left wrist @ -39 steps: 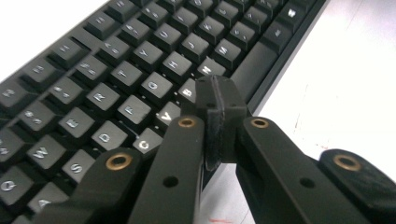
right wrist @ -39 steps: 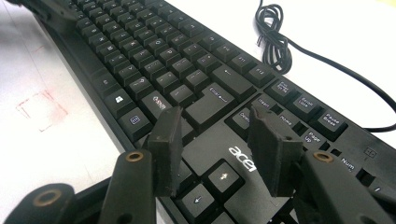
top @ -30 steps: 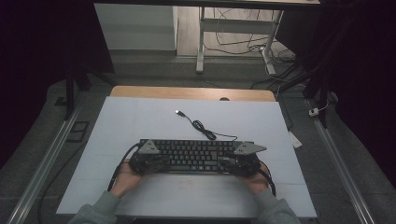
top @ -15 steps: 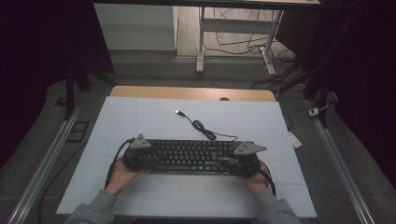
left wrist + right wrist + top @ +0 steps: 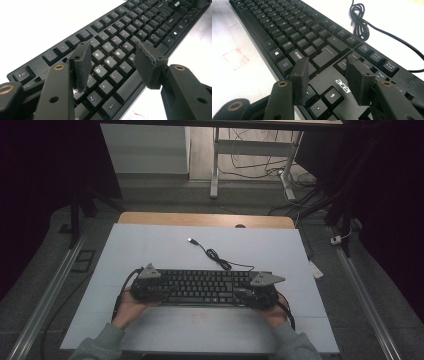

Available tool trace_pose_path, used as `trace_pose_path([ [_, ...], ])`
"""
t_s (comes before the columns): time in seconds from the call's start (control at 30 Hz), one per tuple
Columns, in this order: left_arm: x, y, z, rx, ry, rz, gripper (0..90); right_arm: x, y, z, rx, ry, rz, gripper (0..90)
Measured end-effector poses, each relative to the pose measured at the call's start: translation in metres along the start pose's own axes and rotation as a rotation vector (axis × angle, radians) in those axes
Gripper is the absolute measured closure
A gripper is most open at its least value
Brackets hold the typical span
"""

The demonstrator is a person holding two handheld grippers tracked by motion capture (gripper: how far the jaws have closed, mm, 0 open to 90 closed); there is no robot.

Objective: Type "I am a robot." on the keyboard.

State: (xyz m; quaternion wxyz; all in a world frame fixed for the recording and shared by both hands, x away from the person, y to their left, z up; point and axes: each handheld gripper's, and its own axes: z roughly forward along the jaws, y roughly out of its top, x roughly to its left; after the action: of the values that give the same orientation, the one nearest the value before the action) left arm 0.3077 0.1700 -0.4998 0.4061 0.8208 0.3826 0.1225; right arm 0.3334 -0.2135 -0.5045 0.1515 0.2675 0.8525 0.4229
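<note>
Release step, I judge: both grippers, left (image 5: 148, 287) and right (image 5: 260, 294), hover with jaws parted over the black plastic keyboard (image 5: 202, 286) at lower centre; the left's jaws have just been opening (nothing between them). Next, lift the 2 clear.

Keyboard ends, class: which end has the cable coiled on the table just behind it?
The end under the right hand-held gripper: behind that end of the keyboard the black cable coils; the other end has none.

Left hand-held gripper (image 5: 145, 287) and right hand-held gripper (image 5: 260, 292), each in one hand, forearms low; left jaws just opened, right jaws parted.
</note>
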Motion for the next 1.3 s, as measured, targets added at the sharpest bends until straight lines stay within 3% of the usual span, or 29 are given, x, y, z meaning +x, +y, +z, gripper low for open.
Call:
trace_pose_path([
  [0.57, 0.009, -0.001, -0.002, -0.002, 0.025, -0.017, 52.6, 0.001, 0.0, 0.001, 0.001, -0.003, -0.003, 53.6],
  [0.8, 0.013, -0.004, 0.0, 0.037, 0.057, -0.001, 62.0, 0.002, 0.0, 0.001, 0.005, -0.002, -0.004, 53.6],
  [1.13, 0.018, -0.007, 0.001, 0.086, 0.079, 0.008, 88.5, 0.002, 0.0, 0.002, 0.006, -0.001, -0.003, 53.6],
  [1.3, 0.018, -0.009, 0.004, 0.122, 0.094, 0.018, 88.7, 0.001, 0.0, 0.002, 0.013, -0.005, 0.0, 53.6],
])
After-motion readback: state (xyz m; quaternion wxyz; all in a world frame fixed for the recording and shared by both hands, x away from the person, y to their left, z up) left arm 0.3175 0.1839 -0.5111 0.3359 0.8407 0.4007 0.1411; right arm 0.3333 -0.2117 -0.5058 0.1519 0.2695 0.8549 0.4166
